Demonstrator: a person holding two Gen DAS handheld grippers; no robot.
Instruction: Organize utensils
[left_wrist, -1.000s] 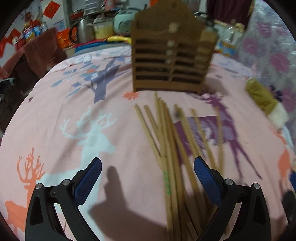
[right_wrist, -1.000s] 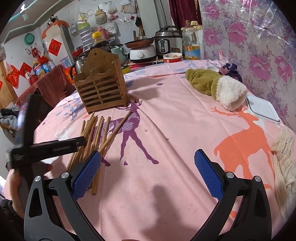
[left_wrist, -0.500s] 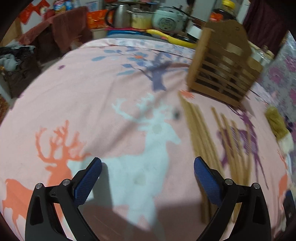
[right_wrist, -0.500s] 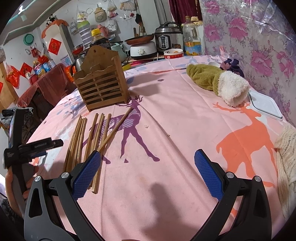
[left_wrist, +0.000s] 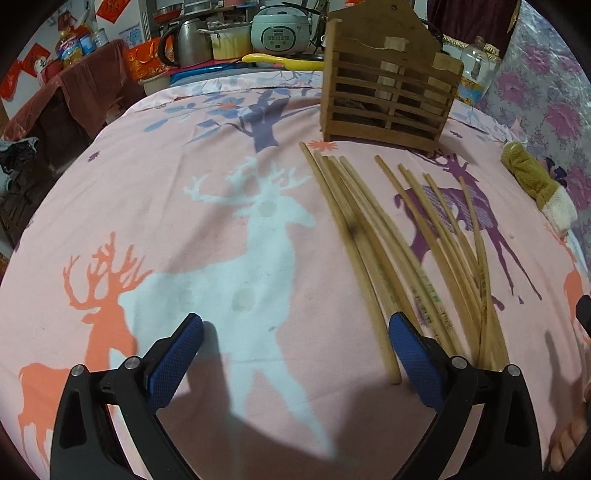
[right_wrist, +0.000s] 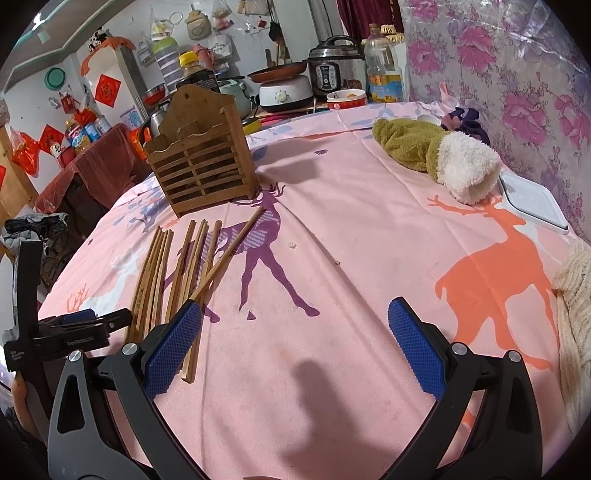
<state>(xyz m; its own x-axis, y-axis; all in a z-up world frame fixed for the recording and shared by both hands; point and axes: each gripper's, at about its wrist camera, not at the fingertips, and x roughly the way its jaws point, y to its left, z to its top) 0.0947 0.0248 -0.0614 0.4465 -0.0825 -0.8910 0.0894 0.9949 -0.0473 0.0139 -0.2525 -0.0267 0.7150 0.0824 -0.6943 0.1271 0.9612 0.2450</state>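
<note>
Several bamboo chopsticks (left_wrist: 388, 240) lie fanned out on the pink deer-print cloth, tips toward a slatted wooden utensil holder (left_wrist: 388, 99) standing behind them. My left gripper (left_wrist: 295, 354) is open and empty, low over the cloth just left of the chopsticks' near ends. In the right wrist view the chopsticks (right_wrist: 184, 273) lie at the left in front of the holder (right_wrist: 203, 166). My right gripper (right_wrist: 295, 343) is open and empty, to the right of the chopsticks. The left gripper (right_wrist: 74, 328) shows at the far left there.
A green and white plush toy (right_wrist: 439, 158) lies at the back right, a white tray (right_wrist: 535, 203) beside it, a knitted cloth (right_wrist: 576, 314) at the right edge. Cookers, a kettle and bottles (right_wrist: 382, 70) stand behind the table.
The left gripper has swung back right, bringing the chopsticks and holder nearer its centre. The right gripper has barely moved. Both stay open.
</note>
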